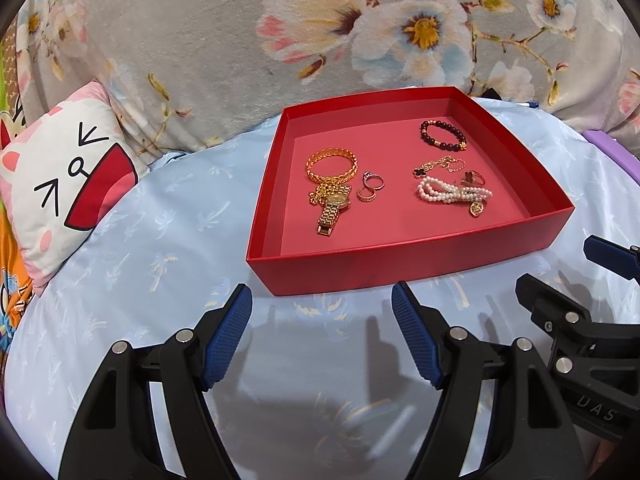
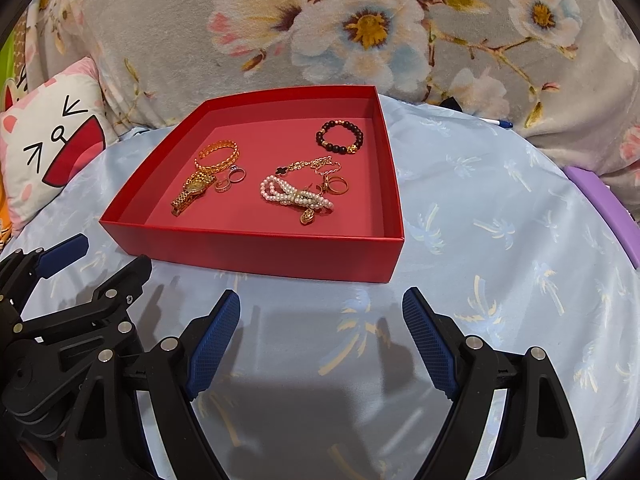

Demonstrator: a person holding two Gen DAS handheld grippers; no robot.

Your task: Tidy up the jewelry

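A shallow red box (image 1: 400,268) (image 2: 256,252) lies on a light blue bedspread. Inside it lie a gold bangle (image 1: 331,165) (image 2: 218,152), a gold watch (image 1: 333,210) (image 2: 193,192), small rings (image 1: 370,187) (image 2: 232,179), a dark bead bracelet (image 1: 443,135) (image 2: 340,139), a gold chain with a black clover (image 1: 438,165) (image 2: 308,167) and a pearl bracelet (image 1: 454,194) (image 2: 294,196). My left gripper (image 1: 322,300) is open and empty, just in front of the box. My right gripper (image 2: 322,304) is open and empty, also in front of the box.
A cat-face cushion (image 1: 60,184) (image 2: 44,148) lies to the left. A grey floral blanket (image 1: 280,40) (image 2: 360,32) rises behind the box. A purple edge (image 2: 608,208) borders the bed at right. A pen (image 2: 498,122) lies behind the box.
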